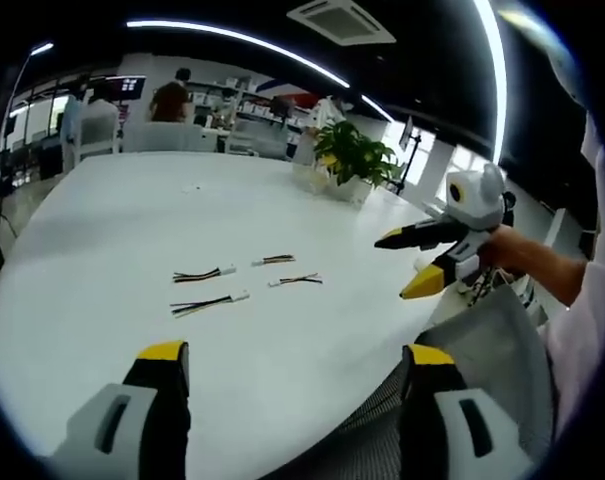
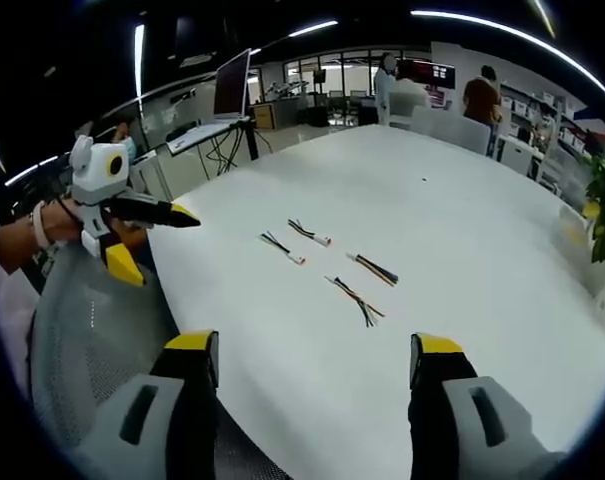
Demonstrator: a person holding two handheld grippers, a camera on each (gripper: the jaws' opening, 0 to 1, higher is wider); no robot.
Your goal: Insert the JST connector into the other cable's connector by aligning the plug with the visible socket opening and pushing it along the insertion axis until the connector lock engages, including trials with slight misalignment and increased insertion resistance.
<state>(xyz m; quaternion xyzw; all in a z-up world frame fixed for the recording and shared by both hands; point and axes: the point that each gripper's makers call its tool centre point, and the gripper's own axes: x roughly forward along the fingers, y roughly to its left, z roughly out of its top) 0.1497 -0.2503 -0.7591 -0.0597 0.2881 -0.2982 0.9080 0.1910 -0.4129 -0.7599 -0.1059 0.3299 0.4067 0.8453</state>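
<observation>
While we hold both tools above the near edge of the big white table, nothing of the task is yet in hand. A grey mesh chair back sits below us, and a potted plant stands at the table's far side. Our left tongs stand wide apart and empty, and so do our right tongs, with bare table between the yellow tips of each. Near the middle of the table, well apart from both tongs, lie four short cable pieces in two loose pairs: two cables with white housings at their ends nearer us in the left gripper view, and two more just beyond. The plug and socket ends are too small to tell apart. We judge these light and limp in the wires, stiff only at the small plastic housings, and likely to skid on the smooth top. We would take each by its housing, or the wire just behind it, leaving the mating face free.
</observation>
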